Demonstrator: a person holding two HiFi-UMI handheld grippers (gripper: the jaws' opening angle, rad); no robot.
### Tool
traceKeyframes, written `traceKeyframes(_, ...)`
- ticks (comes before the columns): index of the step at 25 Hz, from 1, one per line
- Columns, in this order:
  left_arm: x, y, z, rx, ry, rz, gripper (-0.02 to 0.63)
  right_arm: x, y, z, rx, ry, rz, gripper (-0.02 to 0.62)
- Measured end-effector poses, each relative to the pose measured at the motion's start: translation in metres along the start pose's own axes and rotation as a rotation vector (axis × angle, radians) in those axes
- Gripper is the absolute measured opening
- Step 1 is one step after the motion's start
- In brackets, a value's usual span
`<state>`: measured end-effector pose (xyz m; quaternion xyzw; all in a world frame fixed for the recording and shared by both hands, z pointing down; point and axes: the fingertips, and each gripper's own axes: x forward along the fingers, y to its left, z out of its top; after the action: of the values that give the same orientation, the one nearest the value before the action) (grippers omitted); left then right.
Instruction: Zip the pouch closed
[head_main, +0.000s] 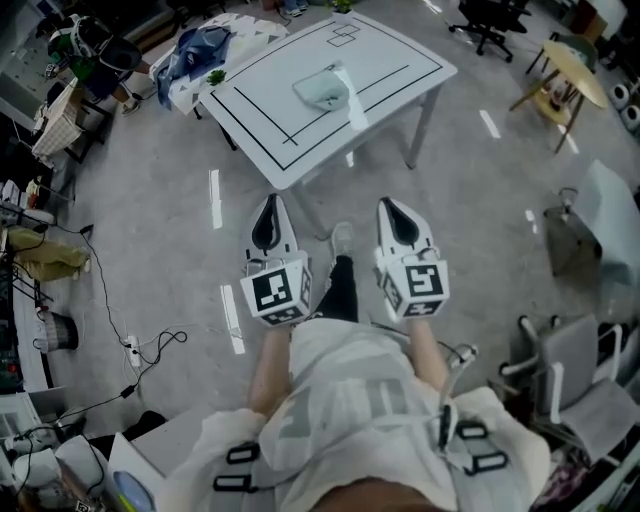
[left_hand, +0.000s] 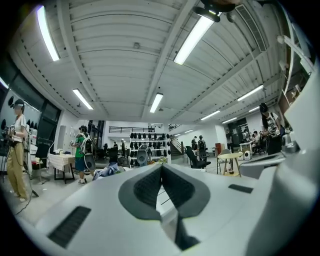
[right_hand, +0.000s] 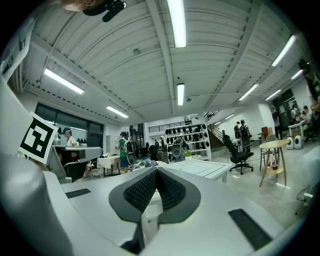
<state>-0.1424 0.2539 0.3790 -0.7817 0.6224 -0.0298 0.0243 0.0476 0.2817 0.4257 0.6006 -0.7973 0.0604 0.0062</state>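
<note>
Left gripper: fingers pressed together, nothing between them. Right gripper: fingers likewise together and empty. Both point level toward 12 o'clock. The pouch lies at 12 o'clock on the white bench, well apart from both. Judged light, soft and prone to sliding and bunching. Pin the fabric beside the zipper's end and pinch the pull. Pull too small to see.

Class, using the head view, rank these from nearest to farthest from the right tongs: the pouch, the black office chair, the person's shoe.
1. Shoe, on the floor just left of the right tongs.
2. Pouch, on the white table ahead.
3. Black office chair, beyond the table, top right.
</note>
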Motion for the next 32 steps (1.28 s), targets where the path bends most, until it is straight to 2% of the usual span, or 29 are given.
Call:
traceKeyframes(8, 0.068, 0.003, -0.007, -0.013, -0.007, -0.024, 0.008, 0.051, -0.026, -0.002, 0.016, -0.014, -0.020, 0.008)
traceKeyframes(13, 0.131, 0.005, -0.015, -0.028, 0.012, -0.041, 0.008, 0.102, -0.049, 0.005, 0.020, -0.009, -0.022, 0.008)
traceKeyframes(19, 0.224, 0.023, -0.019, -0.030, 0.034, -0.053, 0.008, 0.190, -0.074, 0.028, -0.001, -0.002, -0.029, 0.008)
traceKeyframes(25, 0.323, 0.050, -0.008, -0.015, 0.048, -0.046, 0.008, 0.293, -0.103, 0.054, -0.034, 0.012, -0.054, 0.008)
traceKeyframes(32, 0.415, 0.080, 0.006, -0.050, 0.034, -0.036, 0.008, 0.391, -0.121, 0.084, -0.057, -0.004, -0.065, 0.008)
